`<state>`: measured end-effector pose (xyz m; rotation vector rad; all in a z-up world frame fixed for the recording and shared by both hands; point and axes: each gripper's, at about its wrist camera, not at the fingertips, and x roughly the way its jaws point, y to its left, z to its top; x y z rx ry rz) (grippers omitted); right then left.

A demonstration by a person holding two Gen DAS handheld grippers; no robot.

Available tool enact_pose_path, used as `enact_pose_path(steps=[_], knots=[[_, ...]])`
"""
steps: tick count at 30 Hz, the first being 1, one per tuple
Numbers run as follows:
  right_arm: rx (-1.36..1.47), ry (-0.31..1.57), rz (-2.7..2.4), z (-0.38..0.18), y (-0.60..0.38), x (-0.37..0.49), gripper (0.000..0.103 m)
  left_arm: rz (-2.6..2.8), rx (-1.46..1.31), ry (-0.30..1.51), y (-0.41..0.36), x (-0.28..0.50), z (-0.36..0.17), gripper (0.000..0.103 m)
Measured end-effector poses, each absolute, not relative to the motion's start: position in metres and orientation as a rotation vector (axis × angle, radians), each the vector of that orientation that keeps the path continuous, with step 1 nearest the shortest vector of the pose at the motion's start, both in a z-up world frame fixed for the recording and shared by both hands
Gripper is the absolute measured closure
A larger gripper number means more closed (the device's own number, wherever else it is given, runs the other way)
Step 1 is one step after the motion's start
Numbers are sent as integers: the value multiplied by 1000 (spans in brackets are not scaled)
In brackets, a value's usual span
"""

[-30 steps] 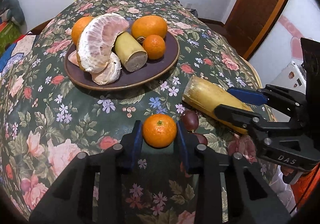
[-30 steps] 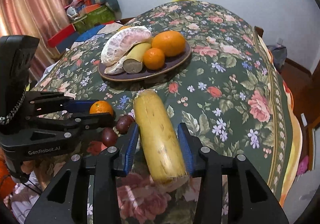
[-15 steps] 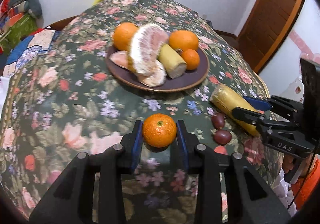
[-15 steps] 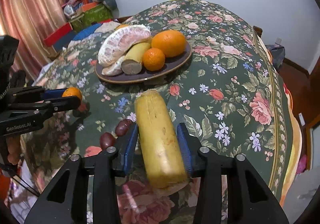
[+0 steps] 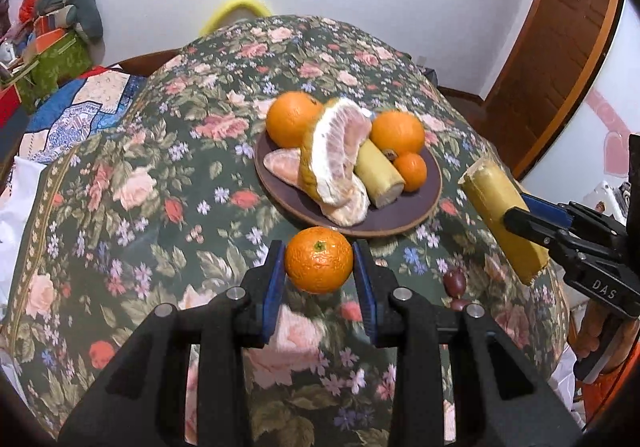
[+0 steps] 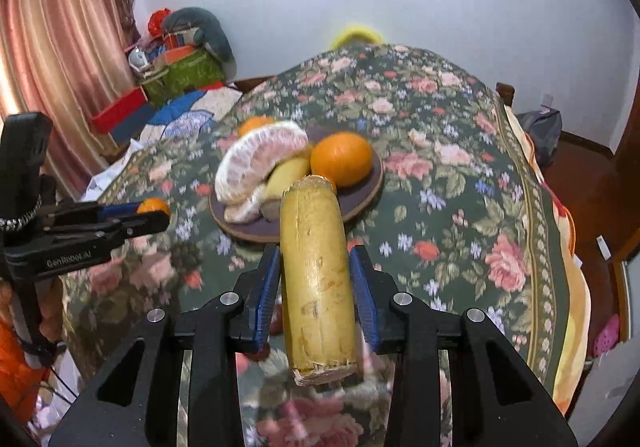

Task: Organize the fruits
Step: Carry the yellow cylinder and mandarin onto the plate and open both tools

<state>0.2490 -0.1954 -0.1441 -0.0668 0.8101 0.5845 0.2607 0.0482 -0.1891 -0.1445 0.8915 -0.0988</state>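
My left gripper [image 5: 319, 261] is shut on a small orange [image 5: 319, 260] and holds it above the cloth, just in front of the brown plate [image 5: 420, 203]. It also shows in the right wrist view [image 6: 154, 213]. My right gripper [image 6: 314, 279] is shut on a thick yellow stalk piece [image 6: 316, 279], lifted off the table; it also shows at the right of the left wrist view [image 5: 500, 219]. The plate holds two large oranges [image 5: 294, 119], a small orange [image 5: 411, 172], peeled pomelo pieces [image 5: 338, 151] and a short yellow stalk piece [image 5: 378, 177].
The table wears a dark floral cloth [image 5: 160, 187]. Two dark red fruits [image 5: 455, 281] lie on it near the front right. A bed with piled items [image 6: 176, 59] stands to the left, a wooden door [image 5: 560, 47] to the right.
Both grippers have risen with their fruit. The orange and the yellow stalk have left the cloth and moved closer to the plate.
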Motion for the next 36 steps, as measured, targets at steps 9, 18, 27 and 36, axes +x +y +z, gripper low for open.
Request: enact_pose_path(steps=[9, 18, 27, 36], knots=[[-28, 780, 594, -135, -176, 276, 70, -82, -138, 870, 62, 293, -187, 69], [-36, 778, 581, -138, -155, 304, 70, -49, -137, 899, 77, 334, -208, 69], [-27, 807, 559, -146, -132, 335, 70, -69, -145, 906, 77, 348, -219, 70], [-49, 816, 529, -151, -121, 342, 70, -86, -133, 940, 72, 358, -229, 70]])
